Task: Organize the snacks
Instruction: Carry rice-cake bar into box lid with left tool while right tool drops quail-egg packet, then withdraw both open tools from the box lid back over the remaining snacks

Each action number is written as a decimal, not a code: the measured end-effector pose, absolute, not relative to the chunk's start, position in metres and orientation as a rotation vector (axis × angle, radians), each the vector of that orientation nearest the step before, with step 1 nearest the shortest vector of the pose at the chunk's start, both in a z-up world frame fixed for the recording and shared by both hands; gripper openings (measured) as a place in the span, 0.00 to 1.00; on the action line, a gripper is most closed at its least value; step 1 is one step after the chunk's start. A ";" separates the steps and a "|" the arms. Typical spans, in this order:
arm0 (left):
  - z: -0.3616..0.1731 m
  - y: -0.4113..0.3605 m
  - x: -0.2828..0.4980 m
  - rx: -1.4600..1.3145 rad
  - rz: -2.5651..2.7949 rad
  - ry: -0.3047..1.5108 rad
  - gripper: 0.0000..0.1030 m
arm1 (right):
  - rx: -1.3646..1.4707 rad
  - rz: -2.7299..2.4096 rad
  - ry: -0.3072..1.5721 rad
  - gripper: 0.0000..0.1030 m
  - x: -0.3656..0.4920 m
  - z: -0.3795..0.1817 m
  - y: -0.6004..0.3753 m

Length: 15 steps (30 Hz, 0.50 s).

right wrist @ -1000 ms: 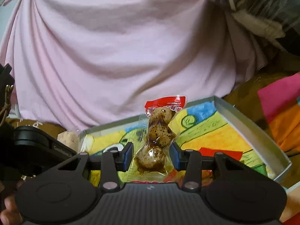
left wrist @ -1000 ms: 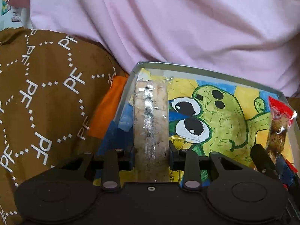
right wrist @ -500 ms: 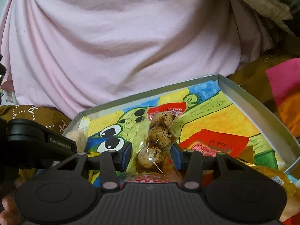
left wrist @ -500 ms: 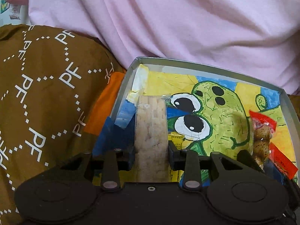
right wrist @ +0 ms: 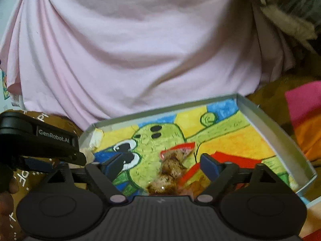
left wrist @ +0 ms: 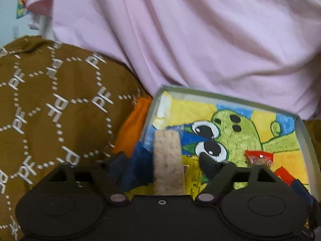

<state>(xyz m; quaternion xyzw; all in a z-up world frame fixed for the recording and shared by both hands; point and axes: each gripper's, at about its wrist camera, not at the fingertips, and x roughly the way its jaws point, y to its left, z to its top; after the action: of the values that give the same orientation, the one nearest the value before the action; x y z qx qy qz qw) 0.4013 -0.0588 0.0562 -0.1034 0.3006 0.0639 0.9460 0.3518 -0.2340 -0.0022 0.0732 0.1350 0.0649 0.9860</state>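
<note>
Both tongs have just let go. A second ago the left tongs (left wrist: 163, 162) pinched the pale rice-cake bar (left wrist: 168, 160) and the right tongs (right wrist: 163, 163) clamped the quail-egg pack (right wrist: 170, 168); now each pair stands spread wide, fingers well clear of the packets. So, as I judge it, two snacks are delivered into the tray (right wrist: 278, 134), and the next pickups can begin.

Nearest, the bar is a long, grainy, off-white block in clear film, lying at the tray's left side. The egg pack is lumpy, brown-speckled and glossy, with a red header, lying mid-tray beside flat red packets (right wrist: 230, 158). Beneath them the shallow grey-rimmed tray carries a crayon-like green cartoon creature on yellow. Beyond, soft pink cloth (left wrist: 200, 40) drapes in folds, and a brown printed fabric (left wrist: 50, 100) lies left.
</note>
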 end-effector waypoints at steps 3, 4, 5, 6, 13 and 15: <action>0.063 -0.056 0.384 -0.207 0.159 0.571 0.95 | 0.145 0.115 0.235 0.96 0.339 0.005 -0.233; 0.065 -0.055 0.379 -0.203 0.162 0.562 0.95 | 0.146 0.111 0.223 0.98 0.334 0.007 -0.234; 0.067 -0.055 0.373 -0.195 0.163 0.551 0.96 | 0.146 0.109 0.215 0.99 0.330 0.009 -0.234; 0.069 -0.055 0.367 -0.188 0.163 0.543 0.98 | 0.146 0.106 0.207 1.00 0.326 0.012 -0.234; 0.079 -0.052 0.325 -0.157 0.149 0.481 0.99 | 0.100 0.077 0.173 1.00 0.294 0.028 -0.235; 0.081 -0.051 0.313 -0.155 0.144 0.472 0.99 | 0.073 0.076 0.165 1.00 0.284 0.033 -0.233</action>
<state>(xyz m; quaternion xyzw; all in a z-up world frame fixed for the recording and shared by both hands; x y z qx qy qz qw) 0.3127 -0.0512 0.0806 -0.0766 0.2336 0.0714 0.9667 0.2835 -0.2332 0.0333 0.0365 0.0824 0.0381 0.9952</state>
